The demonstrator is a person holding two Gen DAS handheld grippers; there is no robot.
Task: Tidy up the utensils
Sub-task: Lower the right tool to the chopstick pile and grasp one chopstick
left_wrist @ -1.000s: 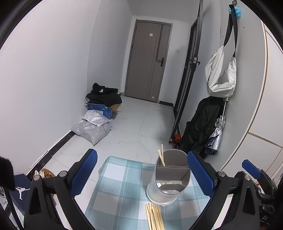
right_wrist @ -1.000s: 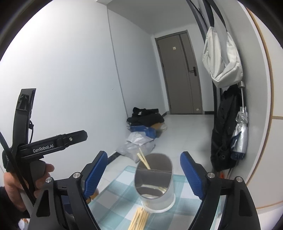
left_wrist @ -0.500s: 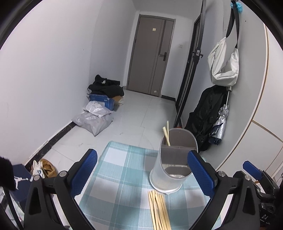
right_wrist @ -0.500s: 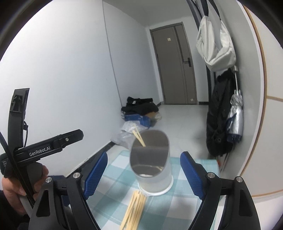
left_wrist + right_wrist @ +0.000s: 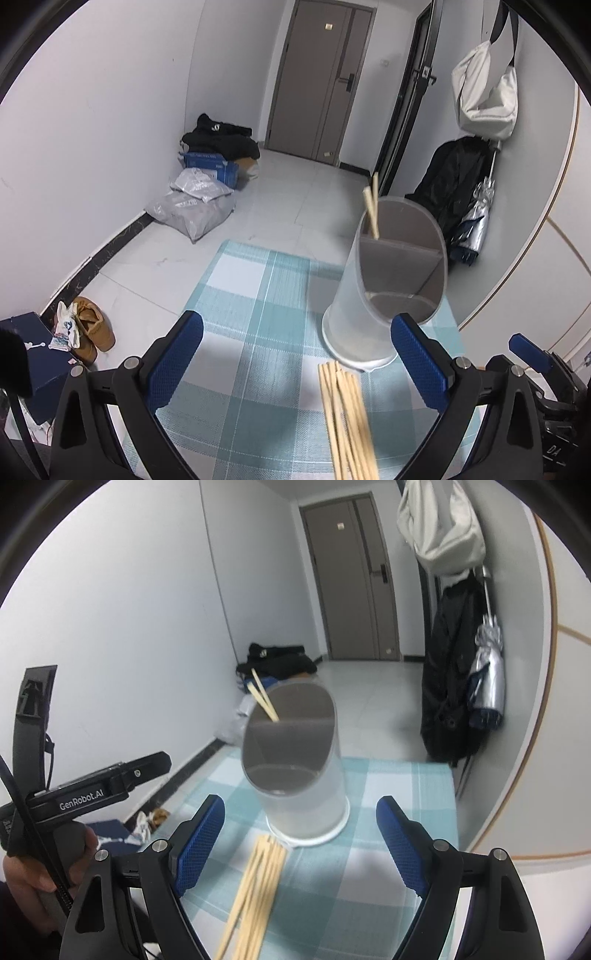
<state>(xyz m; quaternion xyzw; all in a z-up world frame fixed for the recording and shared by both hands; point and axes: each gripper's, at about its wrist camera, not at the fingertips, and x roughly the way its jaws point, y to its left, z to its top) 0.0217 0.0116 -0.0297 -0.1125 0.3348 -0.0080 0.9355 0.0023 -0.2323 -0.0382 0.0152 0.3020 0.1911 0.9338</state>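
- Comparing with a second ago: both views tilt further down, and the loose chopsticks [image 5: 347, 417] show more of their length.
- Left tongs [image 5: 295, 365] and right tongs [image 5: 300, 843] stand released, nothing between the blue pads.
- Utensil holder [image 5: 384, 288] stands upright on the checked cloth [image 5: 251, 332] over the bench, two chopsticks [image 5: 371, 212] leaning in its rear compartment; the loose bundle lies just in front of its base.
- Right view alone shows a hand [image 5: 27, 880] gripping the left tool's handle.
- Left view alone shows brown shoes [image 5: 90, 328] on the floor.
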